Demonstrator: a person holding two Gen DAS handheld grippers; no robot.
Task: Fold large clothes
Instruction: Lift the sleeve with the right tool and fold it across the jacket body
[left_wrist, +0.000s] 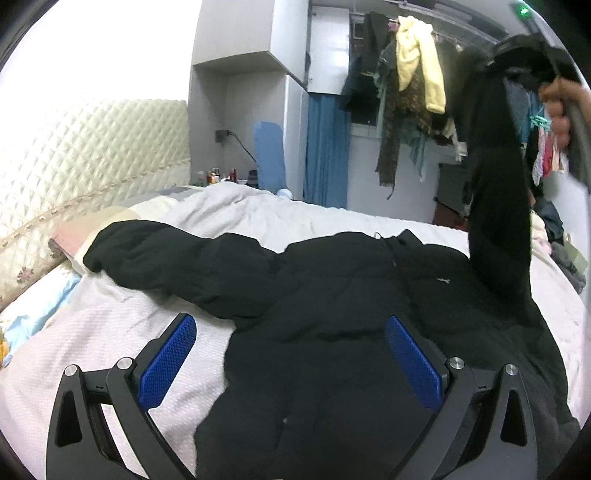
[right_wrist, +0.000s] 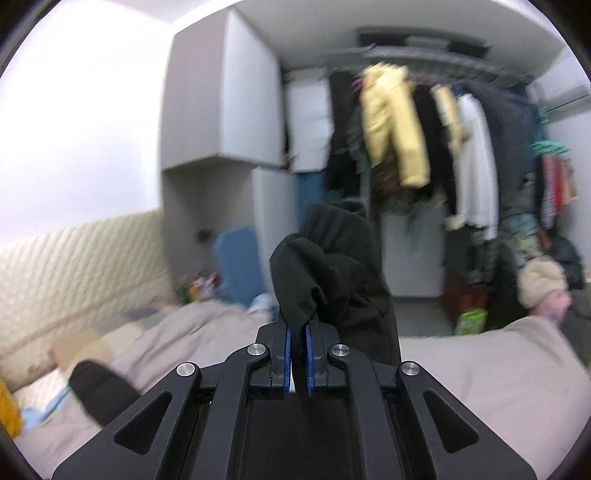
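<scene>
A large black padded jacket (left_wrist: 332, 295) lies spread on the bed (left_wrist: 118, 325), one sleeve (left_wrist: 155, 254) stretched out to the left. My left gripper (left_wrist: 291, 336) is open just above the jacket's lower body, blue pads wide apart, holding nothing. My right gripper (right_wrist: 297, 332) is shut on the cuff of the jacket's other sleeve (right_wrist: 332, 266) and holds it high above the bed. In the left wrist view that sleeve (left_wrist: 498, 206) hangs up to the right gripper (left_wrist: 532, 55) at the top right.
A quilted cream headboard (left_wrist: 92, 147) stands at the left. A rack of hanging clothes (left_wrist: 413, 92) and grey cupboards (left_wrist: 258, 55) are behind the bed. Loose clothes (left_wrist: 561, 240) lie at the bed's right edge. A pillow (left_wrist: 74, 229) lies near the headboard.
</scene>
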